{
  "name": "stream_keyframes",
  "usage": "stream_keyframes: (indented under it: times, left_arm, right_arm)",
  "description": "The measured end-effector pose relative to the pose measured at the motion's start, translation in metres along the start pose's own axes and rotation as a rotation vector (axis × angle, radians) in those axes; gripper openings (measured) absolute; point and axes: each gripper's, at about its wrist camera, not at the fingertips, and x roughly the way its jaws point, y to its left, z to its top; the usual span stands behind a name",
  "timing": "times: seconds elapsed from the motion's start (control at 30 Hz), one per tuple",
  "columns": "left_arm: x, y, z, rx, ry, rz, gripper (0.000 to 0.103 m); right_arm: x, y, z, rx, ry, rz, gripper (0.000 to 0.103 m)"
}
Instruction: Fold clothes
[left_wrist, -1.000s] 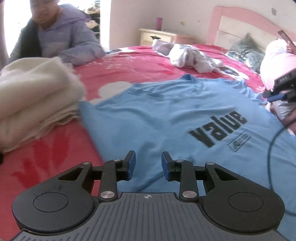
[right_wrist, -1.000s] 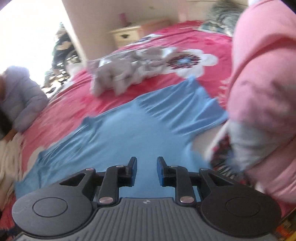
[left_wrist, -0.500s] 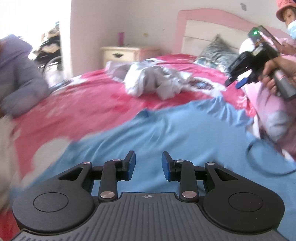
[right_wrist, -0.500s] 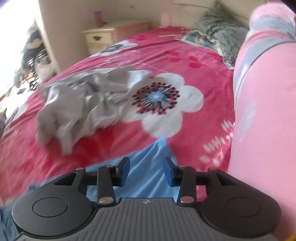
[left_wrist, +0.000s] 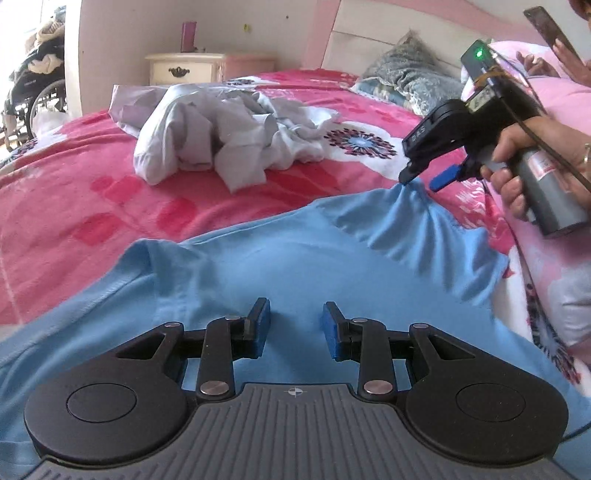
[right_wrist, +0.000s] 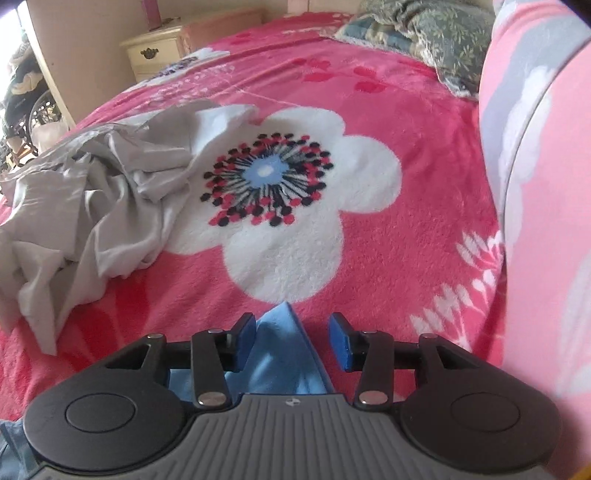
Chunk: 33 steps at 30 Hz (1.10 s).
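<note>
A light blue T-shirt (left_wrist: 295, 266) lies spread flat on the pink floral bedspread (left_wrist: 74, 192). My left gripper (left_wrist: 295, 325) hovers open just over the shirt's upper part, beside a raised seam fold, with nothing between its fingers. My right gripper (left_wrist: 424, 181), held in a hand at the right, sits at the far sleeve tip, where the cloth bunches upward. In the right wrist view that gripper (right_wrist: 291, 339) is open, and the pointed blue sleeve corner (right_wrist: 284, 332) lies between its wide-apart fingers.
A crumpled grey-white garment (left_wrist: 221, 136) lies on the bed beyond the shirt. A patterned pillow (left_wrist: 406, 81) and a pink headboard stand at the back, a cream nightstand (left_wrist: 184, 68) behind the bed. A person in pink (left_wrist: 554, 110) sits close on the right.
My left gripper has swung from the shirt's lettered front toward its upper part and sleeve. My right gripper has moved forward to the sleeve tip, and its fingers stand wider apart.
</note>
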Motion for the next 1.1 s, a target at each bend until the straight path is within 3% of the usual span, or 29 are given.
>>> stream_keyframes:
  times: [0.07,0.17,0.27,0.4,0.6,0.7,0.77,0.8,0.87,0.97,1.03,1.1]
  left_arm:
    - [0.003,-0.003,-0.002,-0.009,0.002,-0.009,0.032]
    - [0.008,-0.006,-0.004,-0.022,0.005,-0.021,0.032]
    - [0.011,-0.008,-0.004,-0.041,0.005,-0.026,0.032]
    - [0.012,-0.007,-0.003,-0.069,0.005,-0.026,0.033]
    - [0.004,0.003,0.001,-0.102,0.009,-0.041,0.033]
    - [-0.012,0.018,0.001,-0.136,-0.008,-0.036,0.033]
    - [-0.024,0.028,0.000,-0.151,-0.015,-0.030,0.033]
    - [-0.031,0.034,-0.001,-0.159,-0.014,-0.023,0.033]
    - [-0.042,0.040,-0.002,-0.161,-0.013,-0.016,0.033]
    - [-0.057,0.043,-0.002,-0.136,-0.031,-0.011,0.034]
    - [-0.062,0.043,-0.003,-0.133,-0.042,-0.012,0.035]
    - [-0.062,0.043,-0.002,-0.139,-0.043,-0.020,0.035]
  right_arm:
    - [0.004,-0.001,-0.001,0.002,0.013,0.006,0.042]
    - [0.002,0.007,-0.004,-0.050,0.010,0.021,0.009]
    - [-0.011,0.019,-0.007,-0.125,-0.022,0.001,0.005]
    - [-0.047,0.030,-0.009,-0.159,-0.052,0.053,0.005]
    - [-0.119,0.071,-0.030,-0.237,-0.042,0.240,0.005]
    - [-0.134,0.096,-0.047,-0.241,-0.008,0.326,0.006]
    - [-0.130,0.113,-0.061,-0.246,0.041,0.382,0.010]
    - [-0.125,0.121,-0.068,-0.258,0.073,0.410,0.021]
    - [-0.115,0.132,-0.083,-0.278,0.128,0.441,0.032]
    - [-0.126,0.128,-0.087,-0.266,0.067,0.458,0.033]
    - [-0.142,0.108,-0.079,-0.196,-0.017,0.470,0.038]
    - [-0.147,0.086,-0.072,-0.113,-0.043,0.437,0.041]
